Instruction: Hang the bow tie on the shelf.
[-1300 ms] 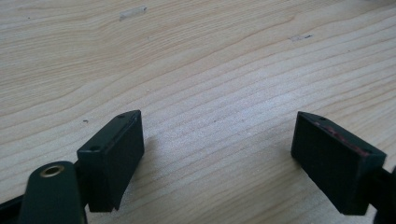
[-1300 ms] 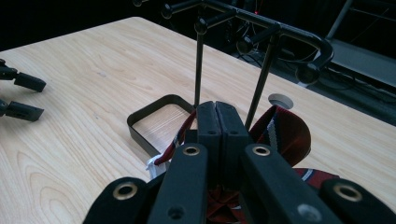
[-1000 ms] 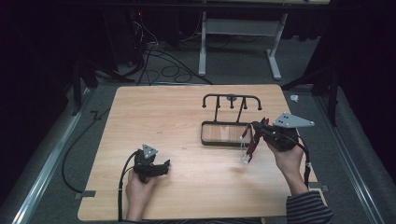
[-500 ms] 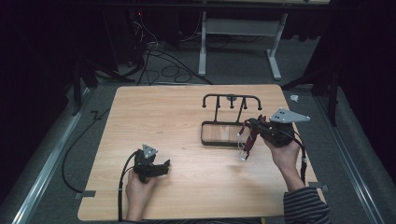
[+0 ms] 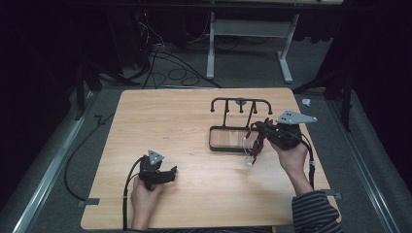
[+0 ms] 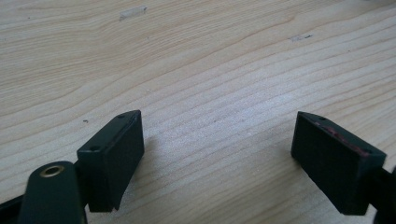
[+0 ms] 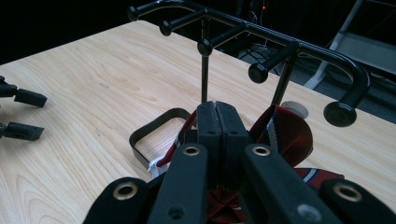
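Note:
A black hook rack [image 5: 241, 103] stands on a black frame base [image 5: 214, 141] at the table's right half. My right gripper [image 5: 257, 127] is at the base's right end, shut on a red striped strap [image 5: 257, 141], and a pale clear piece [image 5: 249, 156] dangles from the strap to the table. In the right gripper view the jaws [image 7: 217, 123] are pressed together, the strap [image 7: 285, 133] loops around them, and the rack's hooks [image 7: 258, 72] rise just ahead. My left gripper [image 5: 167, 174] rests low at the front left, open, with bare wood between its jaws [image 6: 219, 135].
The wooden table [image 5: 170, 126] has bare room across its left and middle. Beyond its far edge are cables [image 5: 160, 53] and a grey stand's legs [image 5: 286, 68] on the floor. My left gripper's jaws [image 7: 18, 114] show far off in the right gripper view.
My right gripper has shifted slightly up and left toward the rack, carrying the strap. The left gripper has stayed put.

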Available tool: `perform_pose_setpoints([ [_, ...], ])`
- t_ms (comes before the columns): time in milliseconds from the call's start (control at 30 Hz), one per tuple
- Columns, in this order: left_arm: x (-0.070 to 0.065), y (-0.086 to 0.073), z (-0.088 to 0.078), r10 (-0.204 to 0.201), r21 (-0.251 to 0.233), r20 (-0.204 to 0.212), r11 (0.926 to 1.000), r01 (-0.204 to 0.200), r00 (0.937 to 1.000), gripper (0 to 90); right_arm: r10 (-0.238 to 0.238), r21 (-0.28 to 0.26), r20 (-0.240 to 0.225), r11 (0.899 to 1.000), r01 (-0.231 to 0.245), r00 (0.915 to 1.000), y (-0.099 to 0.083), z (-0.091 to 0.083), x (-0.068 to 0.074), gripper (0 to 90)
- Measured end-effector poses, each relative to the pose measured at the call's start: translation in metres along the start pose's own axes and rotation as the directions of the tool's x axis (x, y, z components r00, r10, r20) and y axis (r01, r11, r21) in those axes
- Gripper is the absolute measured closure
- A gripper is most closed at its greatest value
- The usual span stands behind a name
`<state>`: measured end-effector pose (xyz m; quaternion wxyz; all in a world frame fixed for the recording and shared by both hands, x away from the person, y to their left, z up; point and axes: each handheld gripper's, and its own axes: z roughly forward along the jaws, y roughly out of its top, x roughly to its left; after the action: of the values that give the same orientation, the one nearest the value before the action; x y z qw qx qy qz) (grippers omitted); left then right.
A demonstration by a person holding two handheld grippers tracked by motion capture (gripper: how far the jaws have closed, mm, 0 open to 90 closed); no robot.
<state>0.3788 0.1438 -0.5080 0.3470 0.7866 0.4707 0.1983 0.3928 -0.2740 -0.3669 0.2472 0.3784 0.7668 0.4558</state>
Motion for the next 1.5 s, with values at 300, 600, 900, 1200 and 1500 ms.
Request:
perform_pose_setpoints([
  [300,0.0,0.0,0.0,0.0,0.0,0.0,1.0,0.0,1.0,17.5,-0.002,-0.001,-0.007,1.0,0.001,1.0,0.007,0.008,0.001,90.0],
  [600,0.0,0.0,0.0,0.0,0.0,0.0,1.0,0.0,1.0,17.5,-0.007,0.003,-0.013,1.0,0.007,0.9999,0.014,0.015,0.003,90.0],
  [900,0.0,0.0,0.0,0.0,0.0,0.0,1.0,0.0,1.0,17.5,-0.006,0.004,-0.009,1.0,0.006,0.9999,0.022,0.021,0.005,90.0],
  [1200,0.0,0.0,0.0,0.0,0.0,0.0,1.0,0.0,1.0,17.5,0.0,-0.004,-0.011,1.0,0.0,0.9999,0.029,0.025,0.005,90.0],
  [1500,0.0,0.0,0.0,0.0,0.0,0.0,1.0,0.0,1.0,17.5,0.006,-0.013,-0.007,1.0,-0.006,1.0,0.036,0.029,0.004,90.0],
])
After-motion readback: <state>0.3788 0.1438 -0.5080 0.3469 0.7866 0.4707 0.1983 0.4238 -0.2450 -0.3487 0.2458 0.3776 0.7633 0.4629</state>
